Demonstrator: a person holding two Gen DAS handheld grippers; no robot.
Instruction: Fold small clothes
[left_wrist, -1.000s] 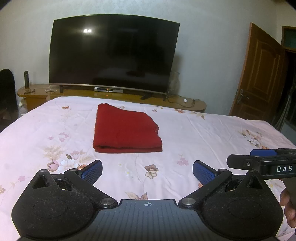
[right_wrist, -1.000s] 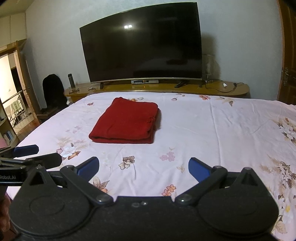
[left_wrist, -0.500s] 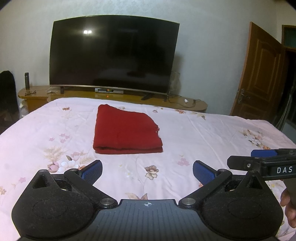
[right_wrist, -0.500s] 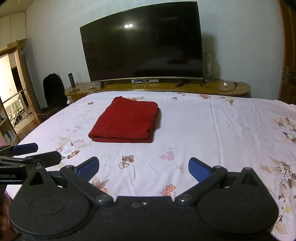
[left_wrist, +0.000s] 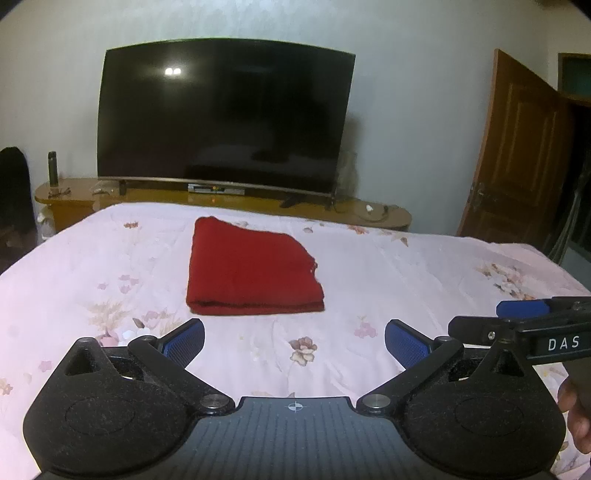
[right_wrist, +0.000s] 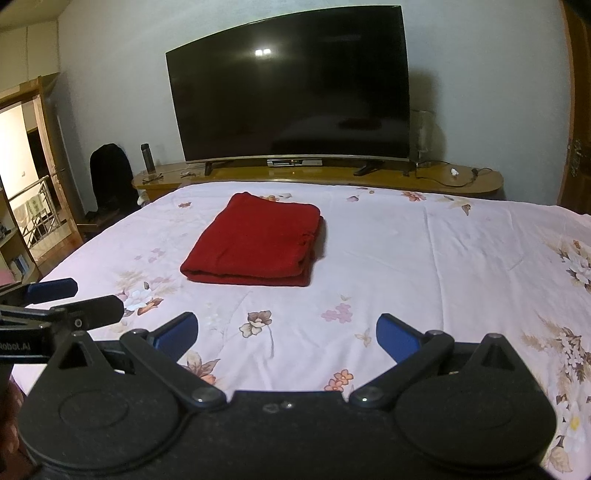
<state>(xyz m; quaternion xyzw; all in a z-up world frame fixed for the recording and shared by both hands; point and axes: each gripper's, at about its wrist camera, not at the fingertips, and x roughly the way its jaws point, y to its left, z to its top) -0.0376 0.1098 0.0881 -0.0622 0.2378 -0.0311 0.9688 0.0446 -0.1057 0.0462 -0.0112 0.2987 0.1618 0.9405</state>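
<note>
Red cloth (left_wrist: 253, 269) sits folded mid-frame on the bed (left_wrist: 406, 266), looks basically done, both grippers' fingers (left_wrist: 183, 339) wide open, empty.

Bed (left_wrist: 369, 258) with pink floral sheet; big dark TV (left_wrist: 225, 118) on low wooden stand (right_wrist: 461, 181) against white wall (left_wrist: 406, 74). Brown door (left_wrist: 517, 155) right, lit doorway (right_wrist: 18, 155) left.

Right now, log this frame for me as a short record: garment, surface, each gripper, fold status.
garment: red cloth, folded into a flat rectangle
surface: floral bedsheet
left hand-held gripper: open, short of the cloth, holding nothing
right hand-held gripper: open, short of the cloth, holding nothing
fold status: looks done
background: TV on a wooden stand
</note>
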